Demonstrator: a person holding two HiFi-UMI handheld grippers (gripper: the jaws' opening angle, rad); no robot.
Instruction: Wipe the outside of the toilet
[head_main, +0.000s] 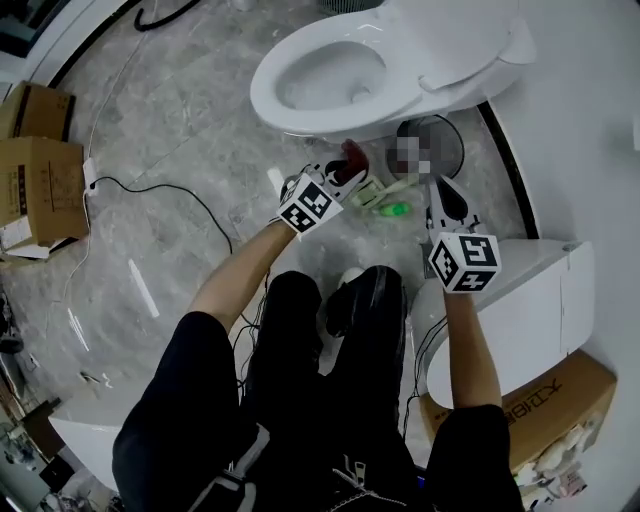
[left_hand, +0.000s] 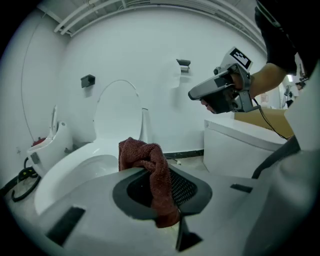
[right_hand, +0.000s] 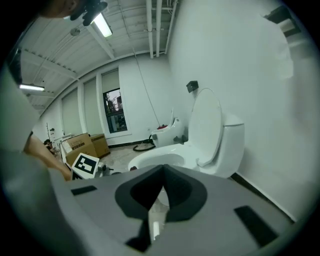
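Note:
The white toilet (head_main: 350, 75) stands at the top of the head view, its seat and lid raised. My left gripper (head_main: 343, 178) hangs just below the front of the bowl, shut on a dark red cloth (head_main: 353, 158). In the left gripper view the cloth (left_hand: 155, 175) bunches up between the jaws, with the bowl (left_hand: 70, 172) to the left. My right gripper (head_main: 440, 190) is held to the right of the bowl with its jaws shut and nothing between them. Ahead of it the toilet (right_hand: 205, 135) shows in the right gripper view.
A dark round bin (head_main: 438, 145) sits on the floor beside the toilet base, and a small green thing (head_main: 396, 209) lies near it. A second white fixture (head_main: 535, 300) stands at the right. Cardboard boxes (head_main: 40, 170) and a black cable (head_main: 170, 195) are at the left.

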